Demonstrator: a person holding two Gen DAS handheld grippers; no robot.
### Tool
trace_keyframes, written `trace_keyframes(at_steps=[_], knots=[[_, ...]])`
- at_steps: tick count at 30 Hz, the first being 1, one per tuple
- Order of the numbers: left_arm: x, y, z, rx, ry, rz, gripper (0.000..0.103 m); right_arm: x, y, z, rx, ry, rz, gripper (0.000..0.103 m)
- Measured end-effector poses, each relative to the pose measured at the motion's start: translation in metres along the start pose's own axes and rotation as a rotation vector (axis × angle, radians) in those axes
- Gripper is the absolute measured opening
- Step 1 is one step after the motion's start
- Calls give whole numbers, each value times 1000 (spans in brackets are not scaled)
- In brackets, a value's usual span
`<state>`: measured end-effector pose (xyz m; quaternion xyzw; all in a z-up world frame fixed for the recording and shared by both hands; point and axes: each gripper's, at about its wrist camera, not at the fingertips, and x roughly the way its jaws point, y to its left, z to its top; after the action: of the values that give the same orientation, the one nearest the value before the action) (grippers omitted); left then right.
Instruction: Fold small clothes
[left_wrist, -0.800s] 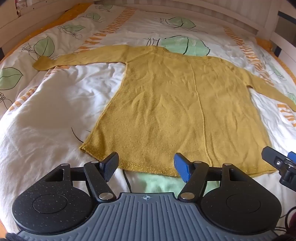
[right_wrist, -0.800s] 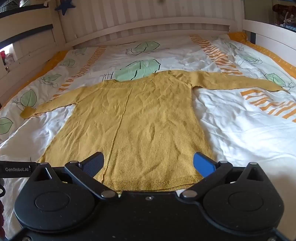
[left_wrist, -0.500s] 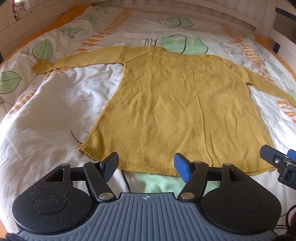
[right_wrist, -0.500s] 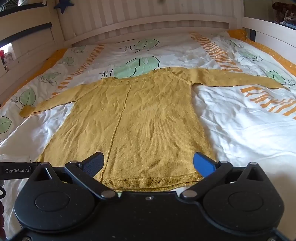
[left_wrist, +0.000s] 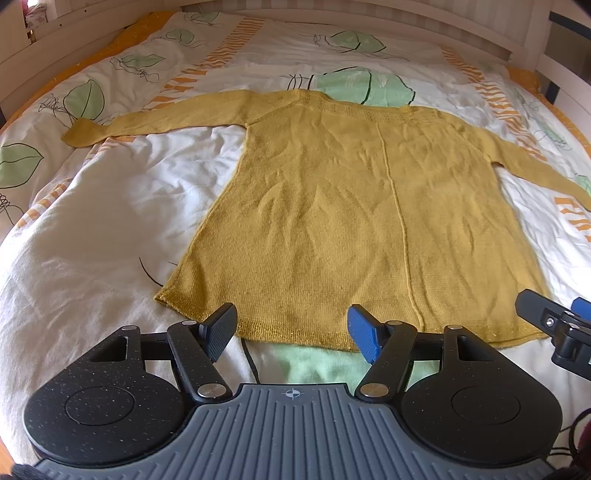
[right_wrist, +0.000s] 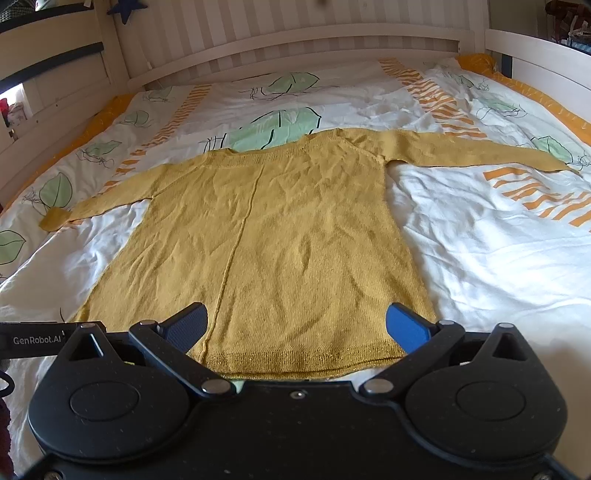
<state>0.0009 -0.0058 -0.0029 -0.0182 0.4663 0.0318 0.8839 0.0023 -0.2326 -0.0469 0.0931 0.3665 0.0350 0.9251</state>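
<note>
Barely any change over the last second, tbh. Mustard sweater (left_wrist: 362, 221) lying flat on the bed (left_wrist: 92, 229) same as before, back up, both sleeves stretched straight out to the sides, hem nearest the cameras. Looks a touch bigger and lower in both views than a moment ago, so probably both rigs drifting in toward the hem, or just tilting down. Hard to say which.

Left tongs (left_wrist: 291, 328) wide open, holding nothing, hovering just short of the sweater's hem toward its left corner. Right tongs (right_wrist: 295, 325) spread even wider, also empty, parked over the hem near the sweater's right corner. Tip of the right tongs pokes into the left view just past that same hem corner.

Meaning for the task: zero folds done, still the lining-up stage. Best guess for next is pinching the two hem corners, or going out for a sleeve first. Knit looks thin and a bit wrinkly, so expecting it to bunch if grabbed too shallow.
</note>
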Motion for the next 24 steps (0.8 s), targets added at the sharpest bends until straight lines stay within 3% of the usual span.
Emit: trace_keyframes(at_steps=[24], knots=[[3,-2,-1,3,7,0,65,5,3,-1,-6,18,7,102]])
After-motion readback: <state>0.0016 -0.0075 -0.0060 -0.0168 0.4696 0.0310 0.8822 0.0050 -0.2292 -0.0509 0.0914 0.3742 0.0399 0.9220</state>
